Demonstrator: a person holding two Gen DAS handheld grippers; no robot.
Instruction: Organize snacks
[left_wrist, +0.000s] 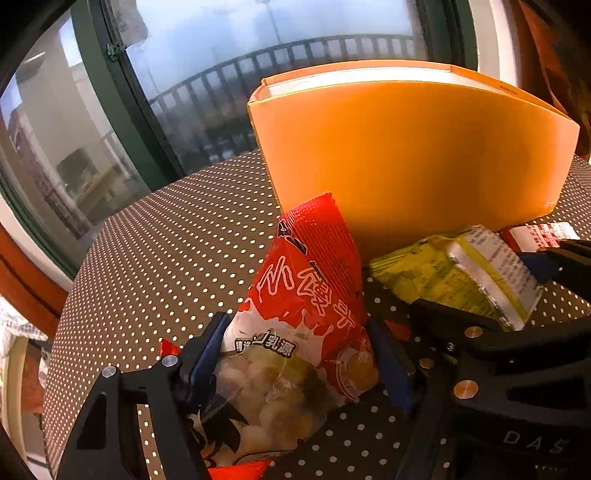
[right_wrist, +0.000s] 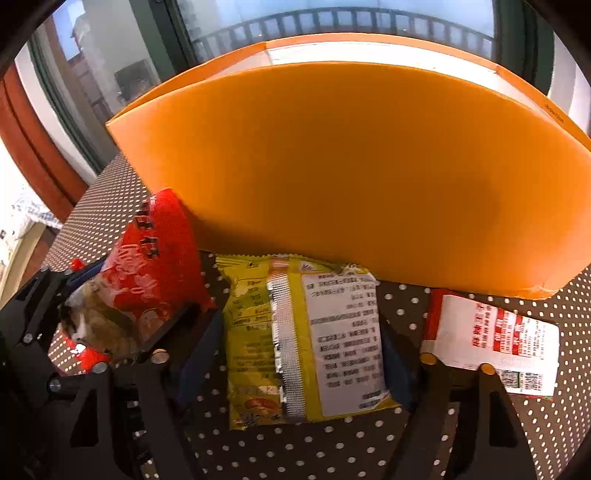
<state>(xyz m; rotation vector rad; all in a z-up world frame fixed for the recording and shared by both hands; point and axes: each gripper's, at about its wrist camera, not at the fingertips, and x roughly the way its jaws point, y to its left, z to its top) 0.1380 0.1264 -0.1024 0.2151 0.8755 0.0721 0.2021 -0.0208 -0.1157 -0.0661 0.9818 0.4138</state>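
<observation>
My left gripper (left_wrist: 295, 354) is shut on a red and white snack bag (left_wrist: 306, 314), tilted up off the dotted table (left_wrist: 166, 240); the bag also shows in the right wrist view (right_wrist: 147, 273). My right gripper (right_wrist: 303, 339) is shut on a yellow snack packet (right_wrist: 306, 339) lying back side up on the table; the packet also shows in the left wrist view (left_wrist: 461, 273). An orange box (left_wrist: 413, 155) stands just behind both snacks, open at the top, and fills the right wrist view (right_wrist: 351, 170).
A red and white packet (right_wrist: 495, 336) lies flat on the table to the right of the yellow one, in front of the box. A window with a green frame (left_wrist: 110, 110) and a balcony railing are behind the table.
</observation>
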